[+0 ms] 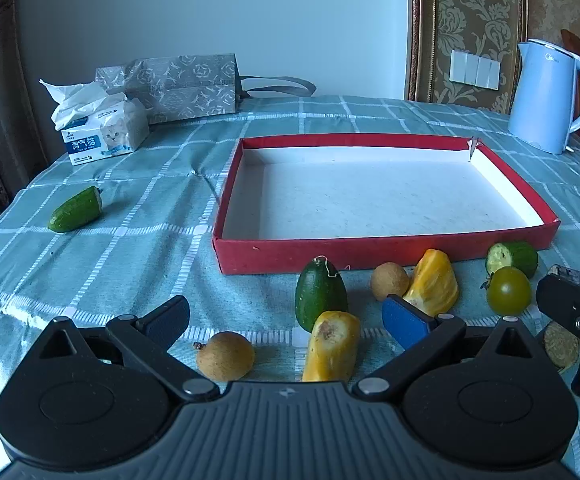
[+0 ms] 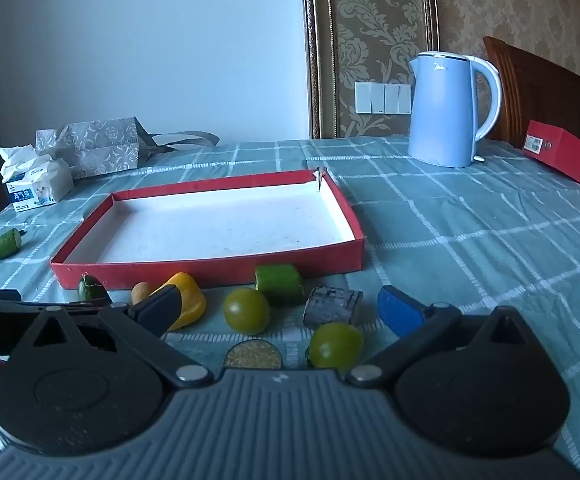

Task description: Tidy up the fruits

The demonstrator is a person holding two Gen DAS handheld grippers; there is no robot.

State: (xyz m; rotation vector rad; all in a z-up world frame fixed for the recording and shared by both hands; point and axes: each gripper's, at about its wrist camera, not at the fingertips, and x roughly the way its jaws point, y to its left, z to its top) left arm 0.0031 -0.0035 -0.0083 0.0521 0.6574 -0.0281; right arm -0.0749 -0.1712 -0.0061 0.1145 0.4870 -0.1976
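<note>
A shallow red tray (image 1: pixel 369 254) (image 2: pixel 210 268) with a white floor lies empty on the checked cloth. Loose pieces sit along its near side: a green cucumber end (image 1: pixel 321 294), two yellow pieces (image 1: pixel 331 346) (image 1: pixel 433 284), two brown longans (image 1: pixel 226 355) (image 1: pixel 389 281), green tomatoes (image 2: pixel 246 311) (image 2: pixel 335 346), a cucumber chunk (image 2: pixel 280 284) and a dark stub (image 2: pixel 333 306). My left gripper (image 1: pixel 286 320) hangs open over the cucumber end, holding nothing. My right gripper (image 2: pixel 280 310) is open over the tomatoes, also holding nothing. Another cucumber piece (image 1: pixel 76 209) lies alone, far left.
A blue kettle (image 2: pixel 445 112) stands behind the tray to the right, with a red box (image 2: pixel 565 152) at the far right edge. A tissue pack (image 1: pixel 104 132) and a patterned paper bag (image 1: pixel 178 84) sit at the back left. The two grippers hover close side by side.
</note>
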